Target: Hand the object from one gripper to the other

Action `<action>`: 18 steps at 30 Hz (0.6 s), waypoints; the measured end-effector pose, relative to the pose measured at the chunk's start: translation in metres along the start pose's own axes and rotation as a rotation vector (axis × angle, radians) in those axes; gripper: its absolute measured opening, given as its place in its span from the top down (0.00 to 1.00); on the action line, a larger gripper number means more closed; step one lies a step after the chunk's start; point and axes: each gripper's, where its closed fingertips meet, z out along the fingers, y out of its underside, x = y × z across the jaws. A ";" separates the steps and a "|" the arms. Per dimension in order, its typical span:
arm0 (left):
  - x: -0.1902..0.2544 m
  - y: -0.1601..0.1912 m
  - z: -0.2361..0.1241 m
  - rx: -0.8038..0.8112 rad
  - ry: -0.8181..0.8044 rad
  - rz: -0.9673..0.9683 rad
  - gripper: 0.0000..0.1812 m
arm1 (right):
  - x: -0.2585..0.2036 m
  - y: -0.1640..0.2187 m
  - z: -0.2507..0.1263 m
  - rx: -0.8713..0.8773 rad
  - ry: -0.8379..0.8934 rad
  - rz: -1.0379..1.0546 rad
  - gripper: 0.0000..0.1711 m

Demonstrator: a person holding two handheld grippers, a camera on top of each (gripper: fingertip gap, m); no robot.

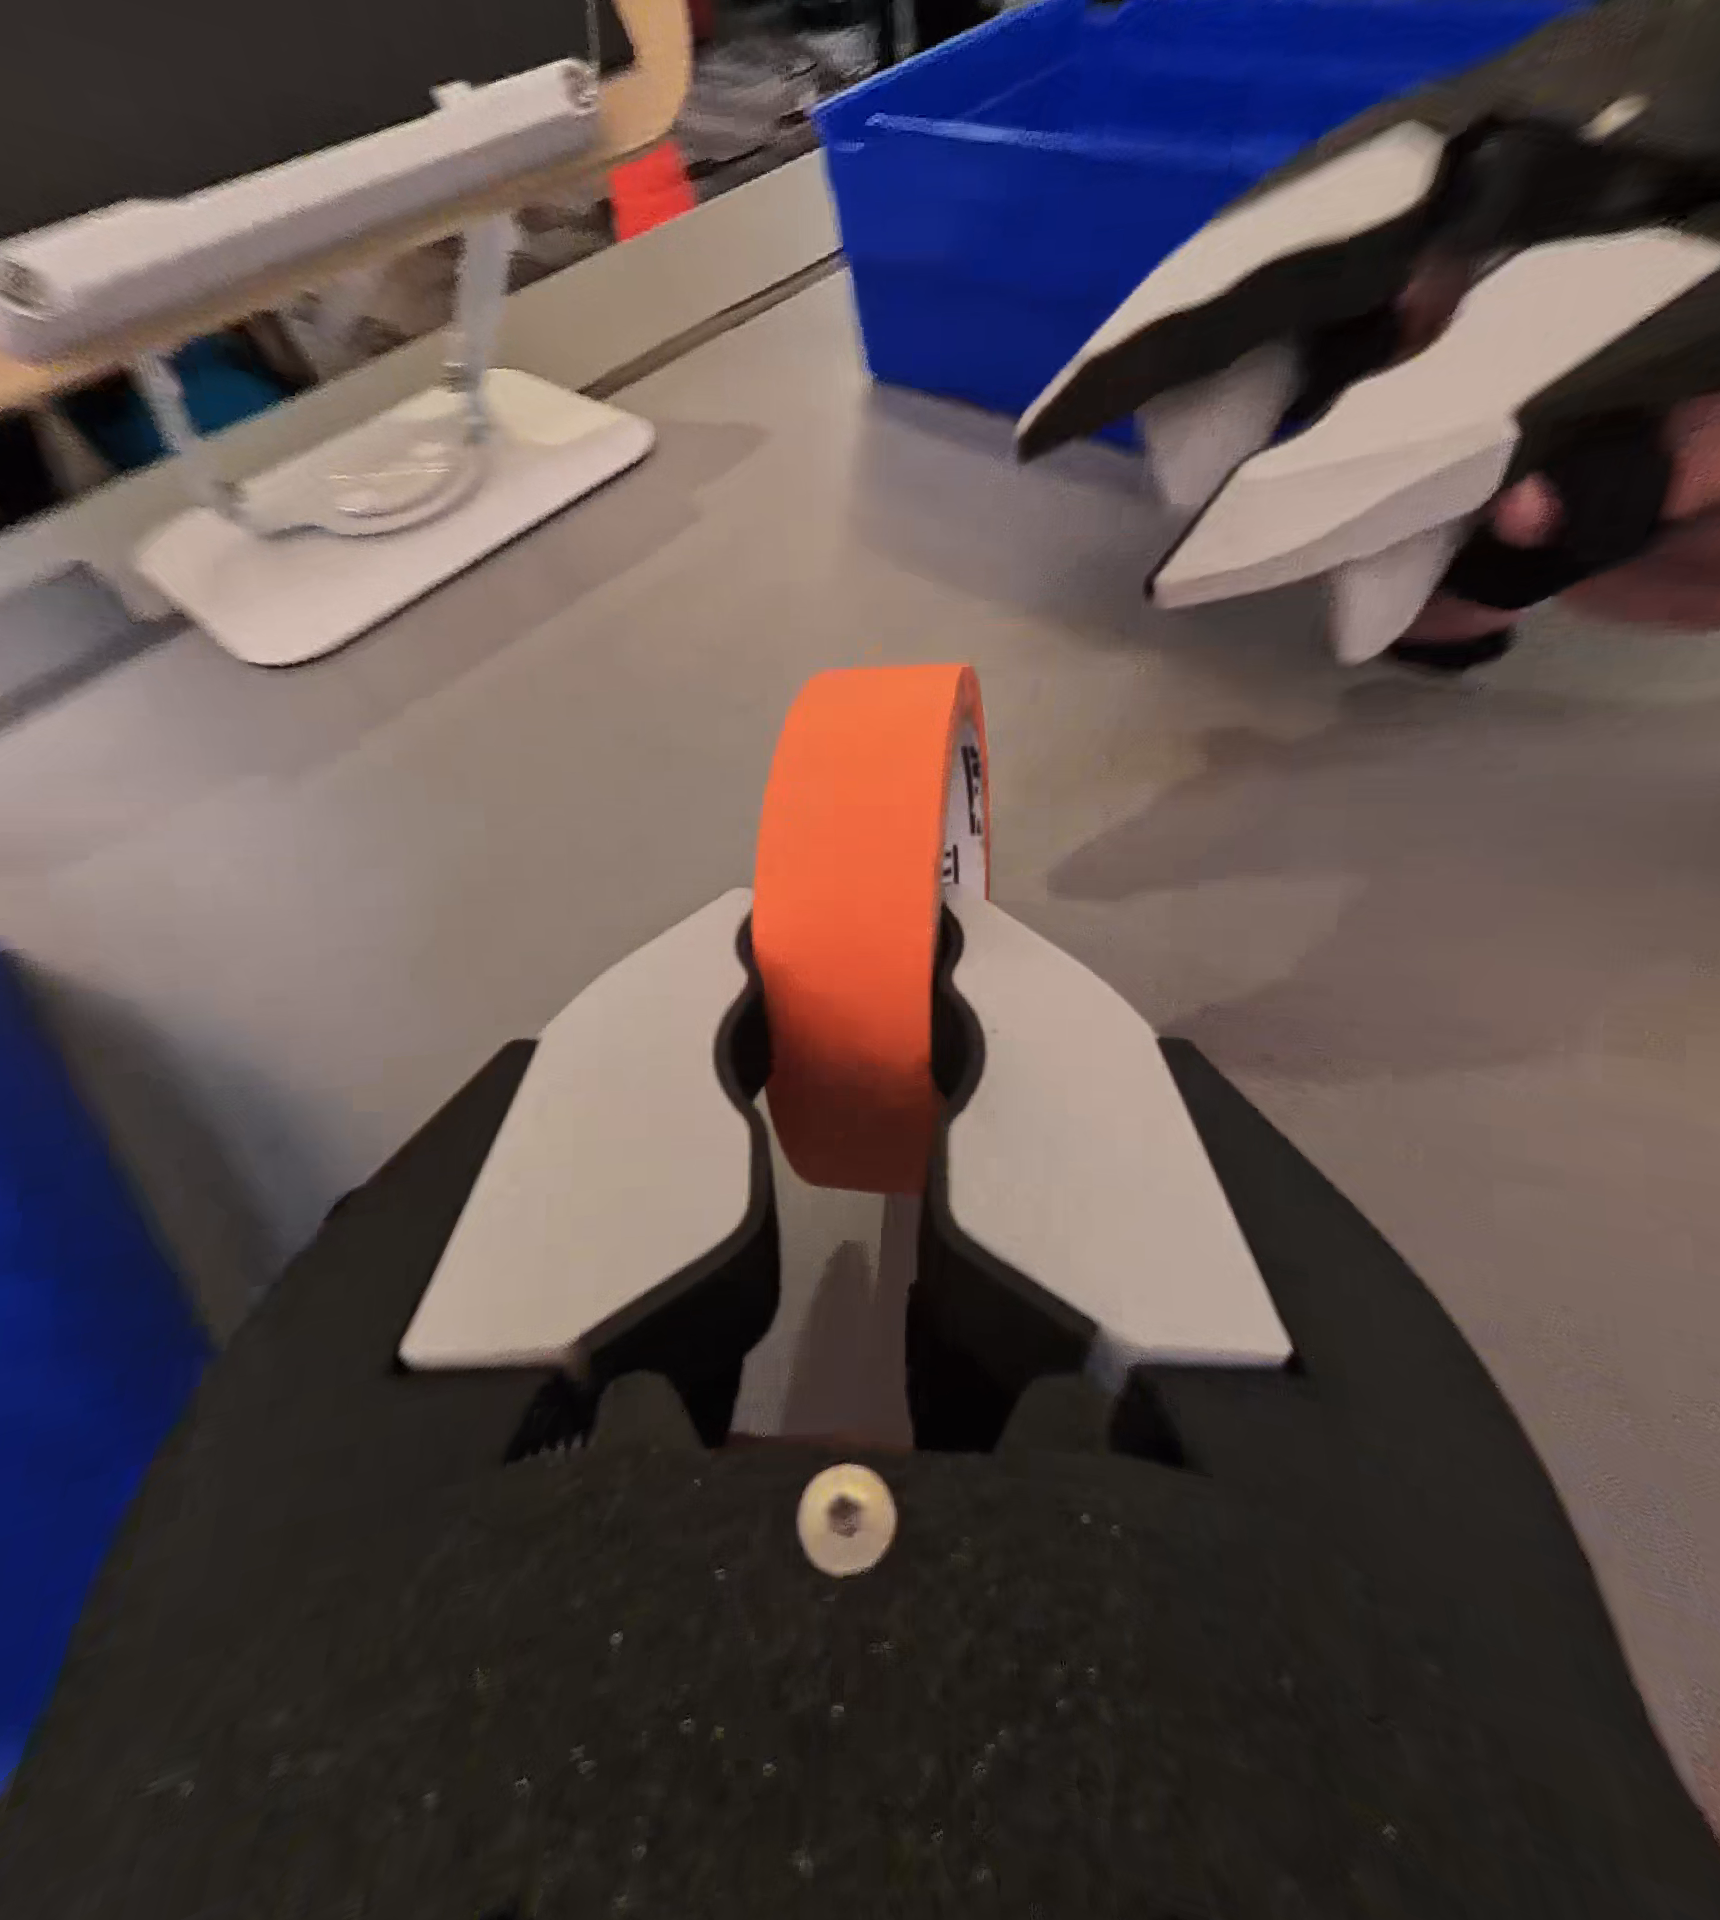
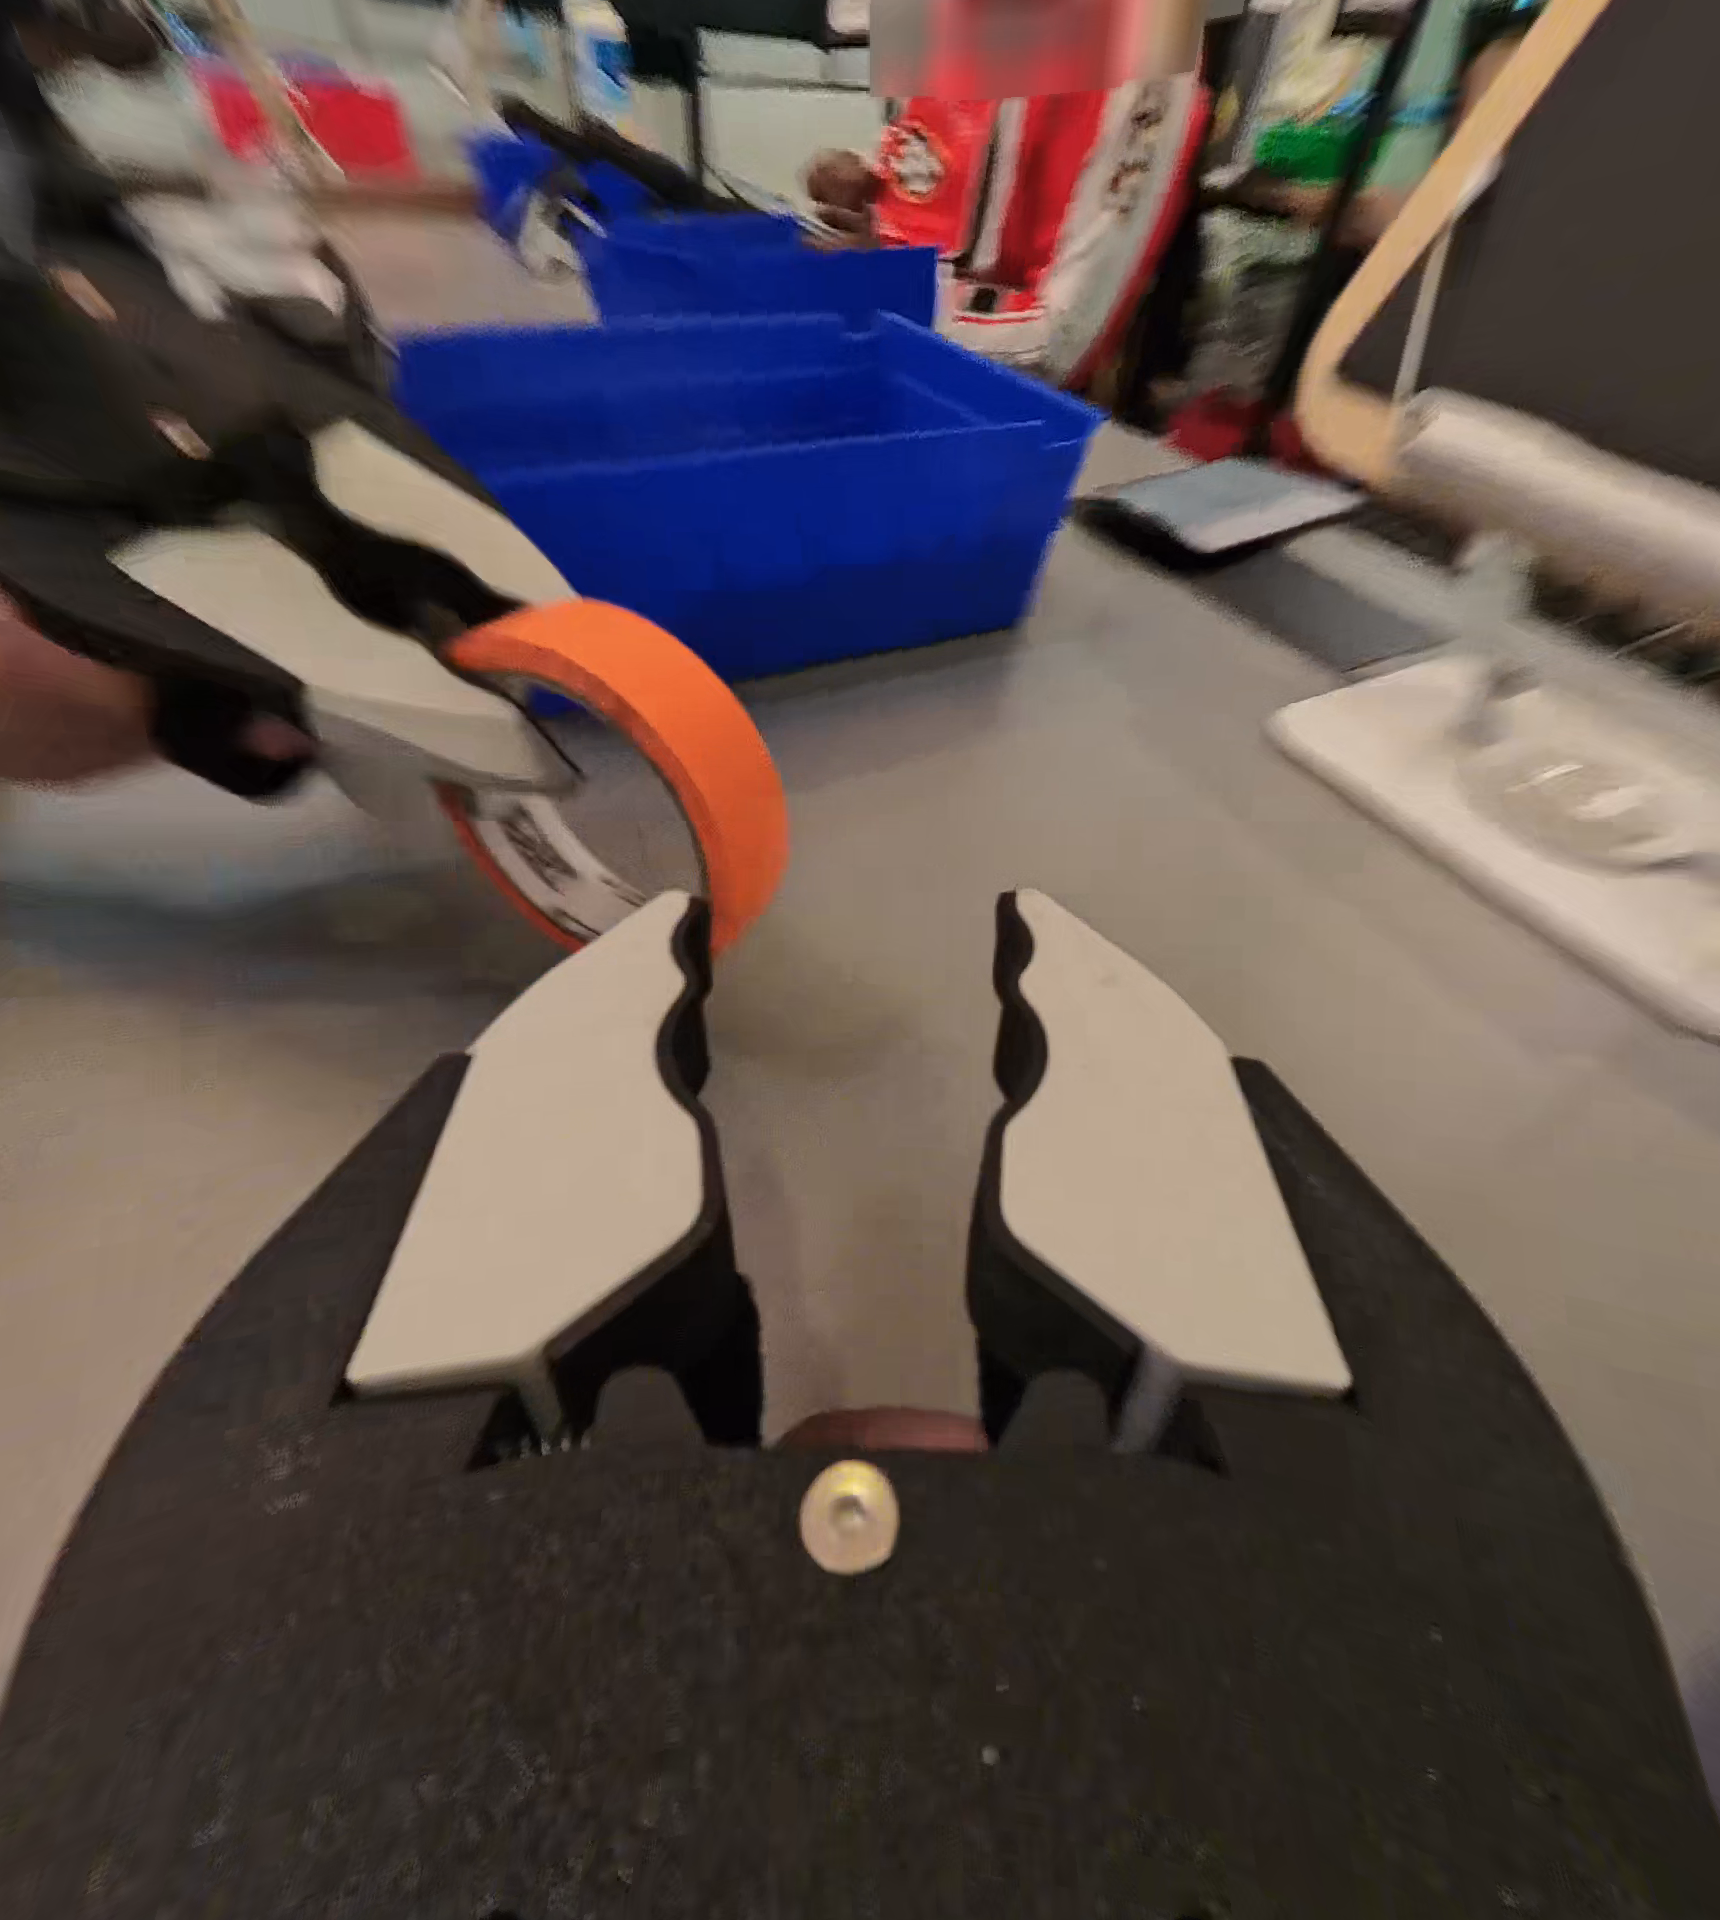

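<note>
The orange tape roll point(image 1: 861, 935) was held on edge between the jaws of the left gripper point(image 1: 851, 935), clamped across its width above the grey tabletop point(image 1: 1355, 935). The right gripper point(image 2: 851, 914) was held with its jaws parted and empty, its left fingertip just beside the roll's rim in the right wrist view. A blue bin point(image 2: 783, 488) was set farther back on the tabletop, and a white lamp base point(image 1: 399, 520) stood to one side.
</note>
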 end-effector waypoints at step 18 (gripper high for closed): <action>0.039 -0.004 0.007 -0.082 0.052 0.020 0.85 | -0.040 -0.009 0.028 -0.113 0.395 -0.932 0.94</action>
